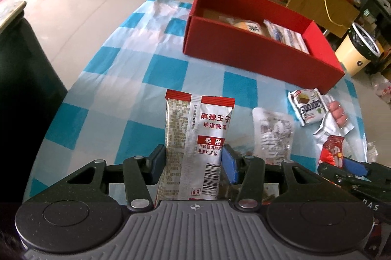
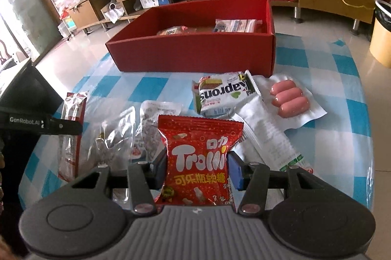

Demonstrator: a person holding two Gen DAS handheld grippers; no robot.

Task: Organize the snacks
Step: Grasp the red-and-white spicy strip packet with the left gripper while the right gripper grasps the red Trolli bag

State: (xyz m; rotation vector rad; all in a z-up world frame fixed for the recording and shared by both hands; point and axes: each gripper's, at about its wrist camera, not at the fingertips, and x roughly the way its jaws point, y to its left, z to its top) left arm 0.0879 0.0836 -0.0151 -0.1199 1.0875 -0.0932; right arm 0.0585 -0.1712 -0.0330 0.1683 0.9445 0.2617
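Blue-and-white checked cloth (image 1: 136, 79) covers our table, with the red box (image 1: 244, 57) at its far side already holding a few packets. Our left gripper (image 1: 193, 162) pinches the silver spicy-strip packet (image 1: 195, 137) upright between its pads. Our right gripper (image 2: 198, 169) clamps the red Trolli gummy bag (image 2: 199, 152) the same way. Near the box lie a wafer packet (image 2: 220, 93) and a pack of 3 sausages (image 2: 289, 98), touching each other.
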